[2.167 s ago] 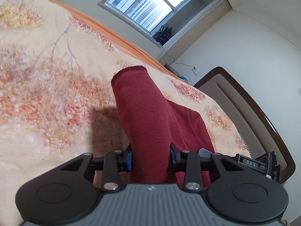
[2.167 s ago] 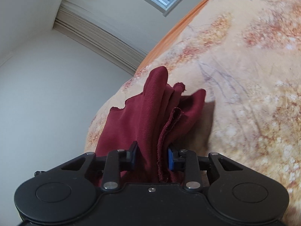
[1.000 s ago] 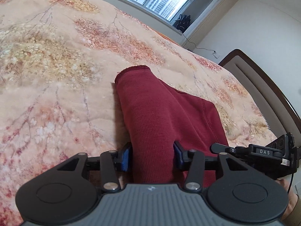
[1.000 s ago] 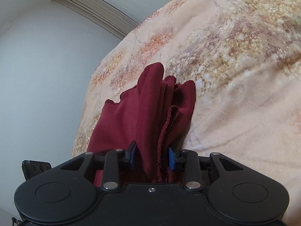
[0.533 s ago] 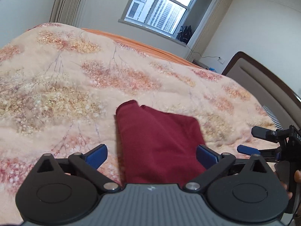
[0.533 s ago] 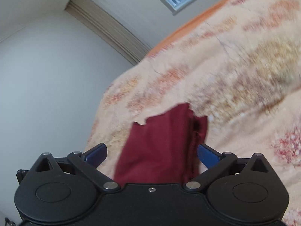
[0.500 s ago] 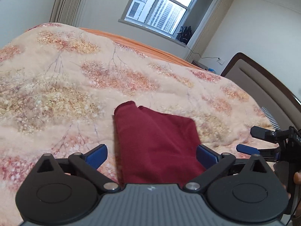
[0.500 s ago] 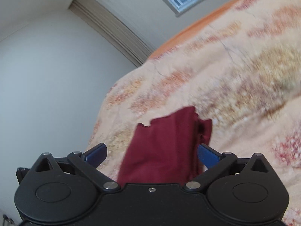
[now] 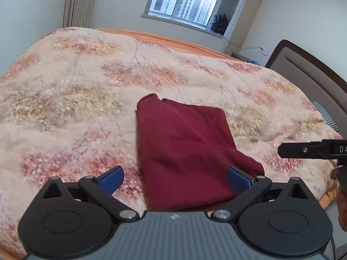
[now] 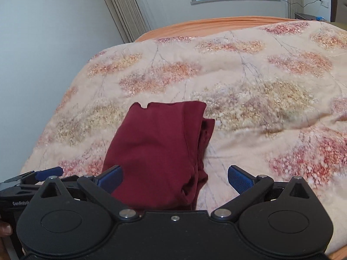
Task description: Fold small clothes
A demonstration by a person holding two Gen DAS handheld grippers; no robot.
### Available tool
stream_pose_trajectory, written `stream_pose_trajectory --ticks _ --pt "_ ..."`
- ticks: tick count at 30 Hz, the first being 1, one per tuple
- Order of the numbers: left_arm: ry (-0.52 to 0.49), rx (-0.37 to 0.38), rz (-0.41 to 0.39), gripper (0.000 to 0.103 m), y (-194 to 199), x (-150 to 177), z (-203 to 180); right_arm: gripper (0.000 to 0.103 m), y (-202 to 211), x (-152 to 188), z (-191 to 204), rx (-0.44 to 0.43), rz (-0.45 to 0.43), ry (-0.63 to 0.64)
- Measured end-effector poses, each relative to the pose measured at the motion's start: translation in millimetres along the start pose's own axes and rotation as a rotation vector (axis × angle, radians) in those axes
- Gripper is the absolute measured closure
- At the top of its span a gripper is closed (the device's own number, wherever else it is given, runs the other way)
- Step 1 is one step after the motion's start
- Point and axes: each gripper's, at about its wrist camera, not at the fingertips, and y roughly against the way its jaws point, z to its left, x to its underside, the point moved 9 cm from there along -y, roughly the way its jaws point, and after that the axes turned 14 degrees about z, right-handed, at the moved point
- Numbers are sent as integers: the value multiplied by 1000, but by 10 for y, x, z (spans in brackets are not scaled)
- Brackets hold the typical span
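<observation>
Near the bed's [image 9: 65, 91] edge, my left claw [image 9: 174, 178] and right claw [image 10: 174, 178], just opened, gape empty above the folded maroon garment [image 9: 184, 143]; its loose layers could spring apart unpressed.

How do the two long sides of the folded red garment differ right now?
In the right wrist view, the red garment's left side is one smooth fold, while its right side shows several stacked, uneven layers with a raw seam. The left side runs straight; the right bunches near the viewer. Both lie flat on the floral bedspread.
</observation>
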Motion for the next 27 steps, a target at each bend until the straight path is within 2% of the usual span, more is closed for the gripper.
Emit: stream_pose_trajectory --ticks 5,11,27 --pt "-27 2 14 0 -58 18 -96 1 54 25 19 -14 -5 11" --pt "-61 -71 18 0 -37 -31 -140 1 132 44 25 -13 -4 12" --pt "-51 -72 24 0 -47 -41 -123 1 93 69 40 -31 3 14"
